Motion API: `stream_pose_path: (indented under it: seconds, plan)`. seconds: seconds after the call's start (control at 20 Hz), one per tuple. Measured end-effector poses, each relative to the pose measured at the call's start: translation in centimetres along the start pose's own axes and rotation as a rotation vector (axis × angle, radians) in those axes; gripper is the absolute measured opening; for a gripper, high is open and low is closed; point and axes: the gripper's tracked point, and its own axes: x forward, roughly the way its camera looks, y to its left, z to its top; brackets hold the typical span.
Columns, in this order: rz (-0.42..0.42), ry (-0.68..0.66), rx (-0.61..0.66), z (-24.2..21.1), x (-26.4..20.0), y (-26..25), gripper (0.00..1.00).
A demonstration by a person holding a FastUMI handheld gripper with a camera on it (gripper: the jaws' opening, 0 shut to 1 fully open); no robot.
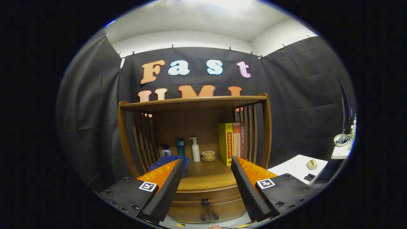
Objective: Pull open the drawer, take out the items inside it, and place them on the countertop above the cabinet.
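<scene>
The gripper view rides above the spread fingers (178, 178); it faces the cabinet (194, 105) squarely, from well back.

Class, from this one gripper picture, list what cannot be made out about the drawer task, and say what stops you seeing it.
1. Drawer contents, gripper view: front closed, hiding the inside.
2. Blue cloth on the countertop: the open gripper has one finger covering part of it.
3. Lower cabinet doors: bottoms cut off by the view's edge.
4. Small items on the white table: too small to identify.

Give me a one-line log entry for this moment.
phase: approach | gripper: open, holding nothing | drawer: closed, knob ahead between fingers | countertop: bottles, cup, books at back | next: probably close on knob
</scene>
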Motion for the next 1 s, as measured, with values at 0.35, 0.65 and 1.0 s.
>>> stream_pose_path:
  seconds: [0.35,0.65,1.0]
  plan:
    - [0.016,0.008,-0.025,-1.1,0.5,1.1,0.98]
    - [0.035,0.001,-0.014,-3.0,0.9,1.6,0.98]
    - [0.043,0.044,-0.030,-10.7,3.3,1.6,0.98]
